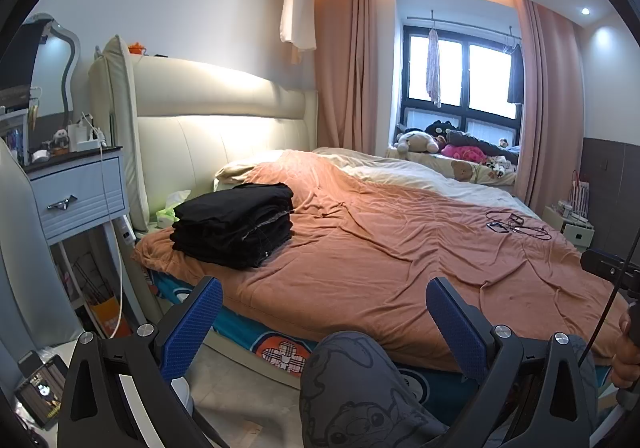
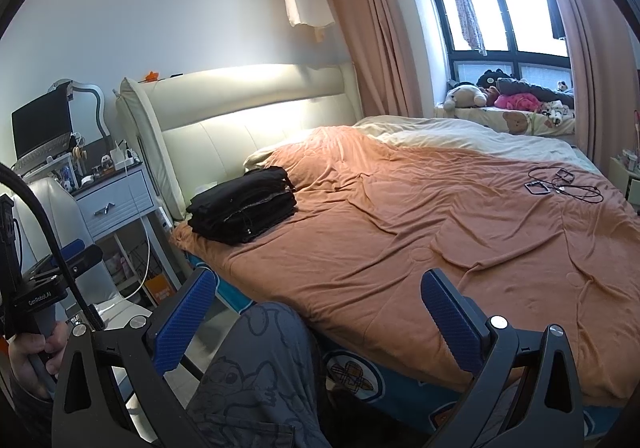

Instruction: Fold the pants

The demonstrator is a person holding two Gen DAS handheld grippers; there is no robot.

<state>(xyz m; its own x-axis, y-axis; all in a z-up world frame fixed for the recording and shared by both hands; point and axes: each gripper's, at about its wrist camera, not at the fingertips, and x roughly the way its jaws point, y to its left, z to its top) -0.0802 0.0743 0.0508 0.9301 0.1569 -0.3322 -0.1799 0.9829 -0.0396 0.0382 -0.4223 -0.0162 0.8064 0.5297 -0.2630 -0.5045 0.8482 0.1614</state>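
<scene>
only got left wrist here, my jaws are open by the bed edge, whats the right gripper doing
Observer: The right gripper is open too, with nothing between its blue pads, and it faces the orange blanket.
Operator: cant see my own handle, is it held ok
Observer: In the right wrist view, a hand is wrapped around the handle of the left gripper.
Operator: whats the dark thing cut off at my far left
Observer: An open laptop with a dark screen, standing beside the mirror.
</scene>
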